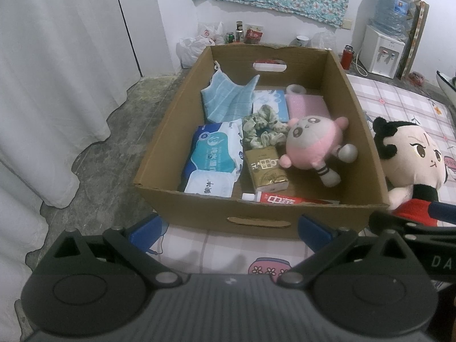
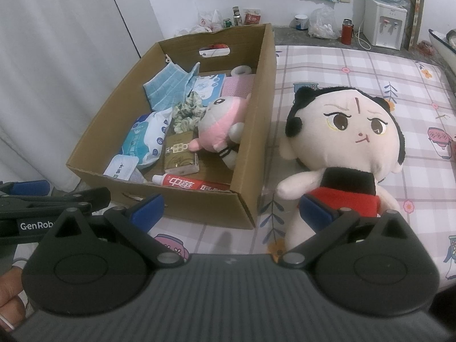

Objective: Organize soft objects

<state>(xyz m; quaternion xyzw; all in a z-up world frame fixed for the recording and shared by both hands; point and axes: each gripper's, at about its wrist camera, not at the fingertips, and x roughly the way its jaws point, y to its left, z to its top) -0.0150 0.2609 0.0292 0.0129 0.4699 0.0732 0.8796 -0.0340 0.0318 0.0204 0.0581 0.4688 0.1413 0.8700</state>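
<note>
An open cardboard box (image 1: 159,154) (image 2: 253,131) sits on the checked mattress. Inside lie a pink-and-grey plush (image 1: 313,142) (image 2: 219,122), a blue cloth (image 1: 228,97), a green scrunchie (image 1: 260,129), wipes packs (image 1: 216,154), a gold tissue pack (image 1: 266,169) and a toothpaste tube (image 1: 287,198). A big doll (image 2: 342,148) (image 1: 410,159) with black hair and a red top lies on the mattress right of the box. My left gripper (image 1: 229,230) is open in front of the box's near wall. My right gripper (image 2: 232,208) is open, its right finger (image 2: 319,212) against the doll's body.
White curtains (image 1: 57,71) hang at the left over bare concrete floor. Along the far wall stand plastic bags (image 1: 196,45), bottles, a red flask (image 2: 346,30) and a water dispenser (image 2: 384,20). The mattress (image 2: 356,65) stretches right of the box. A hand (image 2: 11,299) shows at lower left.
</note>
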